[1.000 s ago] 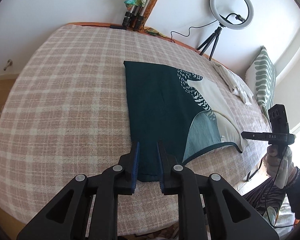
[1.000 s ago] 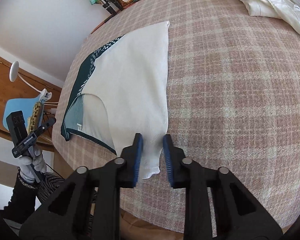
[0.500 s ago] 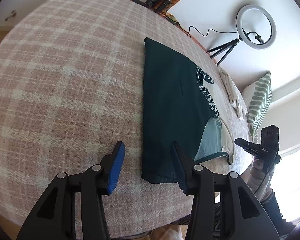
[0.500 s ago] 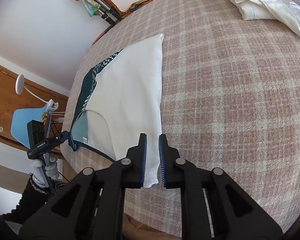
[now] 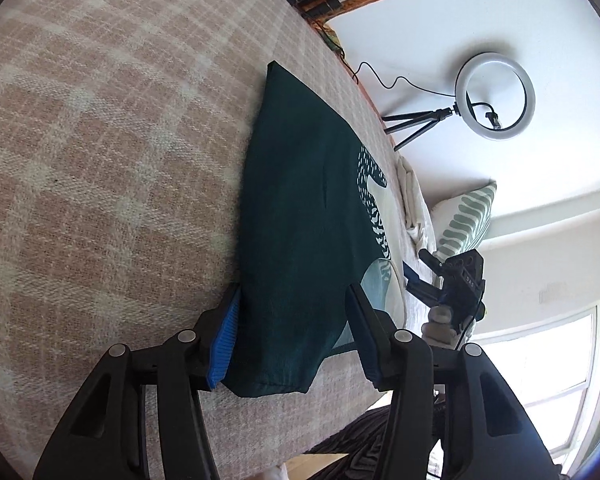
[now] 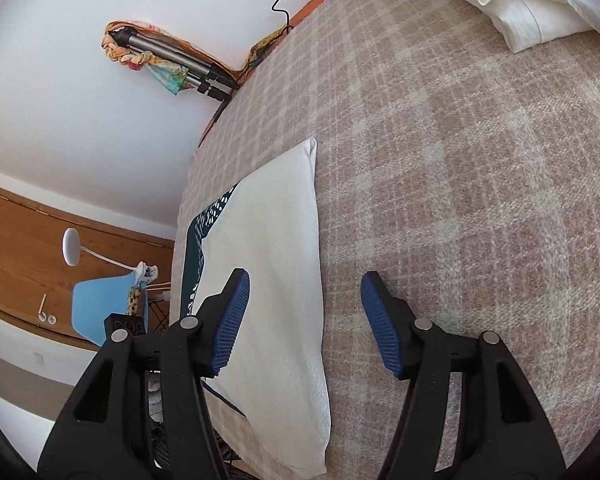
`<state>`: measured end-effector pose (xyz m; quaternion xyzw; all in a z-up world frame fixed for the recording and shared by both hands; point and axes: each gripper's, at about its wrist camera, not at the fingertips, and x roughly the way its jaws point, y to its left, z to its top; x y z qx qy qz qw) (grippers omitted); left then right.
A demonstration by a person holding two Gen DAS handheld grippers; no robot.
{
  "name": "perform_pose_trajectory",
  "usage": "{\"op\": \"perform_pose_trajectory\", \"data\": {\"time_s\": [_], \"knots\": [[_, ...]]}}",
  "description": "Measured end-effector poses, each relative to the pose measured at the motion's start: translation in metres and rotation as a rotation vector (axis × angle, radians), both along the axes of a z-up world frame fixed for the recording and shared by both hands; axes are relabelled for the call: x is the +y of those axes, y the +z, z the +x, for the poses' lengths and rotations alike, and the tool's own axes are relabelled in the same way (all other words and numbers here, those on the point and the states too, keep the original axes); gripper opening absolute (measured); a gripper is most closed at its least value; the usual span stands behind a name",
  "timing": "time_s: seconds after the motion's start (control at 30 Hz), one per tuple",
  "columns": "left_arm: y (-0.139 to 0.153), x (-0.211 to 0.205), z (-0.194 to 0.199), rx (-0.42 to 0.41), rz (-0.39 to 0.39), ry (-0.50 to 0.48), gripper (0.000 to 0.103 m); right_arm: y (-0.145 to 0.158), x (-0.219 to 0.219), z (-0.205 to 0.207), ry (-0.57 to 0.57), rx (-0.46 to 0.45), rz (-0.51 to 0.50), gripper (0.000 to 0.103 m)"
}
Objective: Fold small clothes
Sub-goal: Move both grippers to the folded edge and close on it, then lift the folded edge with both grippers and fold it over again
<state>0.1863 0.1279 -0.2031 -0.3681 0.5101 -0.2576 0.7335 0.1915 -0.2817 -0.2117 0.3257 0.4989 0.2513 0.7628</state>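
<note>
One small garment (image 5: pixel 300 216), dark green on one half and cream on the other, lies flat near the front edge of the checked bed (image 5: pixel 100 160); it looks light, soft and limp, best pinched at its near corners. The left gripper (image 5: pixel 294 336) and right gripper (image 6: pixel 304 324), two in all, have jaws opening, fabric between but unpressed. One white cloth heap (image 6: pixel 520 4) sits well apart
</note>
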Motion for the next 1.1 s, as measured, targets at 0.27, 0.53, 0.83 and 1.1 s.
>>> {"op": "perform_pose_trajectory", "data": {"time_s": [0.27, 0.53, 0.83, 1.1], "knots": [[0.001, -0.033, 0.009, -0.008, -0.003, -0.071, 0.051, -0.006, 0.014, 0.014, 0.034, -0.012, 0.07, 0.059], [0.004, -0.047, 0.01, -0.023, 0.021, -0.092, 0.048, -0.013, 0.029, 0.022, 0.062, -0.016, 0.083, 0.044], [0.005, -0.055, 0.009, -0.034, 0.108, -0.076, 0.022, -0.011, 0.067, 0.032, 0.087, -0.001, 0.014, 0.026], [0.03, -0.077, -0.002, -0.189, 0.311, -0.126, 0.008, 0.018, 0.109, 0.021, 0.124, -0.098, -0.242, 0.006]]}}
